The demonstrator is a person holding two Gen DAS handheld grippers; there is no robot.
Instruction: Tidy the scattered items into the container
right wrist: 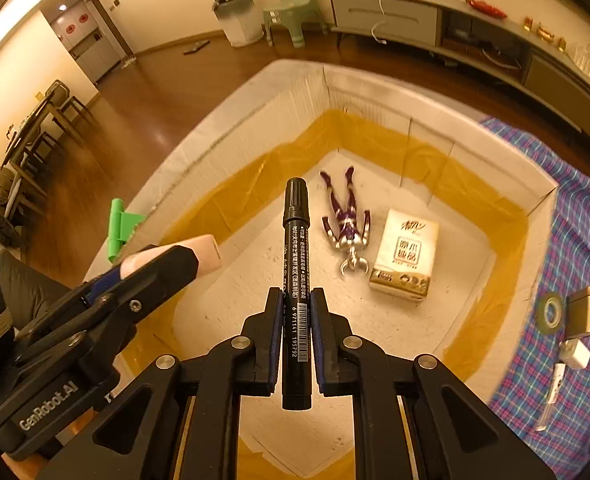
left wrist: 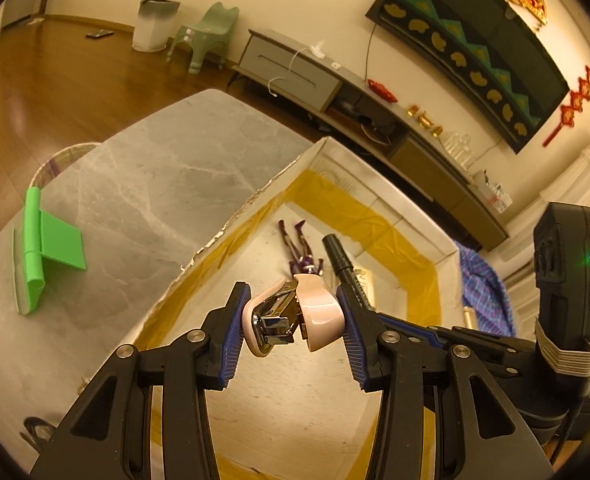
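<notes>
Nearby, green scraper point(left wrist: 41, 252) outside box point(left wrist: 231, 224).

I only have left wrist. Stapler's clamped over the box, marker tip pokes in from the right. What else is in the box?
Observer: Beside the purple figure, a tissue pack lies flat on the box floor; your view barely shows it.
Operator: Is the marker actually gripped?
Observer: Yes. The right gripper is shut on the black marker, pads on its barrel, cap pointing into the box.
Operator: Anything left outside on the right?
Observer: On the plaid cloth: a tape roll, a gold box, a white charger.
</notes>
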